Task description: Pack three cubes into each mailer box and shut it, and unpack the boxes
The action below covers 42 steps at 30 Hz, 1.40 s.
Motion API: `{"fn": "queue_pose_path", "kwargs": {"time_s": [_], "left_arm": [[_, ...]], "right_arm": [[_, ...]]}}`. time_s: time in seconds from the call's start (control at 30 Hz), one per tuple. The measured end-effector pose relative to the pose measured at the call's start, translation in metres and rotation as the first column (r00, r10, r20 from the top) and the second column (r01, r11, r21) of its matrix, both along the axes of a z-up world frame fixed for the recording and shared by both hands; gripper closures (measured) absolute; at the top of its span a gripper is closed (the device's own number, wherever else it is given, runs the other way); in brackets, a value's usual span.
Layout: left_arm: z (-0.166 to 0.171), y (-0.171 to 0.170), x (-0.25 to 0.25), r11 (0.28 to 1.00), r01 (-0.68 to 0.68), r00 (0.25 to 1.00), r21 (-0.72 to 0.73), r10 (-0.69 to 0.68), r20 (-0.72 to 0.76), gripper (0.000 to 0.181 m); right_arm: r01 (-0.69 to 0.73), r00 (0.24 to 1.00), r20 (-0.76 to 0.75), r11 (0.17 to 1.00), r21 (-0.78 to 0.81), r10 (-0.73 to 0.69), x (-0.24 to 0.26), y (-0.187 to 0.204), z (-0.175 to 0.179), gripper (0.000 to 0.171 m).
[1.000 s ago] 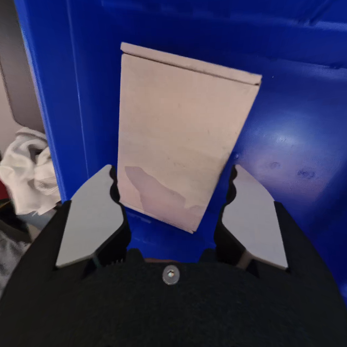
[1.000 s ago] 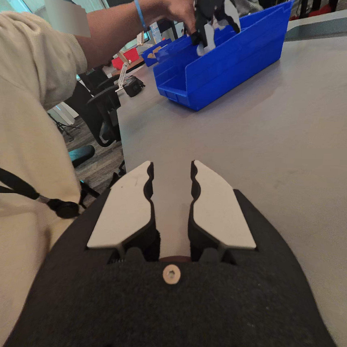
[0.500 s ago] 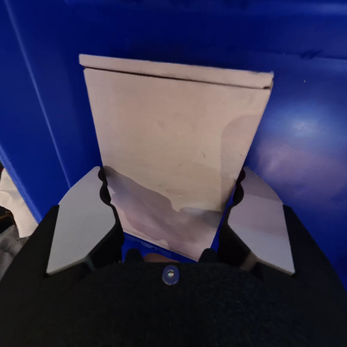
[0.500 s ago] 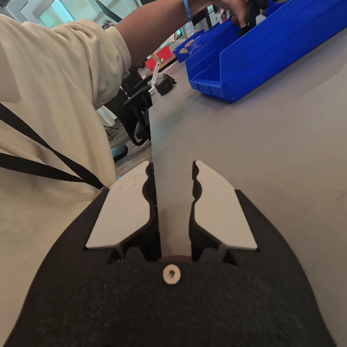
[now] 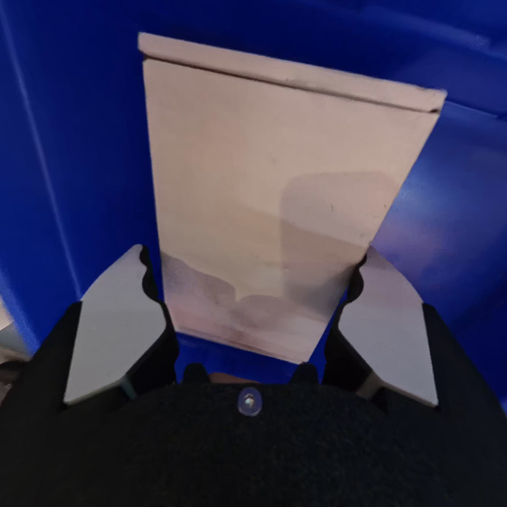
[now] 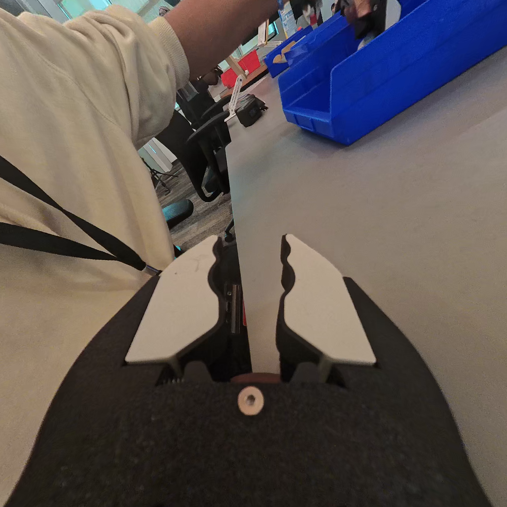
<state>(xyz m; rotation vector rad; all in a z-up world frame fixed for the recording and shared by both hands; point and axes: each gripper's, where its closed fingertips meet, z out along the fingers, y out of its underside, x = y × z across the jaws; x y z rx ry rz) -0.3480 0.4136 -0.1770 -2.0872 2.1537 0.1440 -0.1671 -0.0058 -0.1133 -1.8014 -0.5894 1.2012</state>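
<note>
Cardboard is the stuff here: a flat, closed mailer box of pale tan card (image 5: 263, 197) lies inside a blue plastic bin (image 5: 82, 137), its lid seam at the far end and its near end between the fingers of the left gripper (image 5: 253, 277). Those jaws stand wide, one finger at each long side of the box, just beside or barely touching the card; whether they press it yet I cannot tell. The box looks light and fairly stiff, with smooth faces that may slip, so a hold across its narrow width, on the side walls near this end, seems soundest. Too hard a squeeze could buckle the walls. The right gripper (image 6: 249, 277), part open and holding nothing, waits over the grey table (image 6: 384, 219), well apart from the bin
</note>
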Motion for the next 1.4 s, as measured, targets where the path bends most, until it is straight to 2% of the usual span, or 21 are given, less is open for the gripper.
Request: {"fn": "queue_pose_path", "kwargs": {"time_s": [0.07,0.27,0.37,0.47,0.6,0.7,0.8,0.87,0.93,1.0,1.07,1.1,1.17,1.23,1.33,1.37,1.4], "left_arm": [[-0.014,-0.003,-0.005,0.998,-0.002,0.999,-0.055,-0.001,-0.04,0.036],[-0.014,-0.002,-0.016,0.999,0.02,0.99,-0.032,-0.025,-0.14,0.036],[0.003,-0.011,-0.013,0.997,-0.021,0.998,-0.076,0.016,-0.067,0.038],[0.041,-0.023,-0.009,0.984,-0.083,0.994,-0.155,0.093,0.055,0.038],[0.103,-0.076,0.012,0.915,-0.079,0.96,-0.395,0.176,0.217,0.039],[0.136,-0.126,0.039,0.882,0.028,0.95,-0.471,0.123,0.287,0.039],[0.152,-0.178,0.069,0.84,0.132,0.954,-0.526,0.037,0.298,0.039],[0.151,-0.212,0.091,0.805,0.196,0.959,-0.561,-0.037,0.282,0.039],[0.143,-0.248,0.11,0.751,0.239,0.966,-0.616,-0.117,0.232,0.039],[0.122,-0.278,0.128,0.715,0.266,0.964,-0.647,-0.214,0.159,0.039],[0.097,-0.301,0.144,0.686,0.269,0.953,-0.676,-0.291,0.084,0.039],[0.085,-0.312,0.152,0.67,0.266,0.946,-0.693,-0.319,0.055,0.039],[0.066,-0.333,0.164,0.619,0.25,0.93,-0.744,-0.367,0.007,0.039],[0.053,-0.35,0.178,0.576,0.247,0.919,-0.779,-0.393,0.001,0.039],[0.039,-0.351,0.192,0.586,0.244,0.923,-0.773,-0.384,0.0,0.04],[0.039,-0.347,0.197,0.593,0.222,0.939,-0.774,-0.345,0.005,0.042],[0.039,-0.339,0.199,0.616,0.205,0.951,-0.761,-0.309,0.006,0.053]], "right_arm": [[-0.01,1.0,0.016,1.0,-0.002,0.011,-0.003,-0.001,-0.003,0.131],[-0.025,0.998,0.064,1.0,-0.006,0.025,-0.006,-0.005,-0.01,0.131],[-0.016,0.999,0.04,1.0,-0.008,0.016,-0.005,-0.003,-0.007,0.131],[-0.001,1.0,0.024,1.0,0.007,0.001,-0.002,-0.002,-0.001,0.131],[0.052,0.998,0.042,0.998,0.032,-0.054,0.004,0.003,0.003,0.13],[0.106,0.993,0.051,0.992,0.07,-0.11,0.012,0.008,0.01,0.13],[0.184,0.979,0.066,0.975,0.122,-0.193,0.024,0.017,0.02,0.127],[0.237,0.957,0.115,0.948,0.213,-0.265,0.036,0.028,0.03,0.122],[0.243,0.903,0.248,0.894,0.377,-0.351,0.051,0.044,0.04,0.111],[0.23,0.84,0.321,0.822,0.522,-0.439,0.064,0.061,0.053,0.098],[0.159,0.835,0.352,0.797,0.582,-0.423,0.065,0.069,0.061,0.091],[0.125,0.84,0.365,0.799,0.589,-0.401,0.064,0.071,0.06,0.083],[0.03,0.838,0.427,0.81,0.586,-0.34,0.059,0.073,0.047,0.078],[-0.059,0.799,0.516,0.813,0.579,-0.309,0.055,0.071,0.028,0.083],[-0.069,0.746,0.576,0.822,0.566,-0.333,0.065,0.07,0.007,0.091],[-0.041,0.749,0.579,0.849,0.527,-0.323,0.07,0.07,0.0,0.092],[-0.006,0.766,0.566,0.878,0.479,-0.304,0.076,0.07,-0.005,0.094]]}}
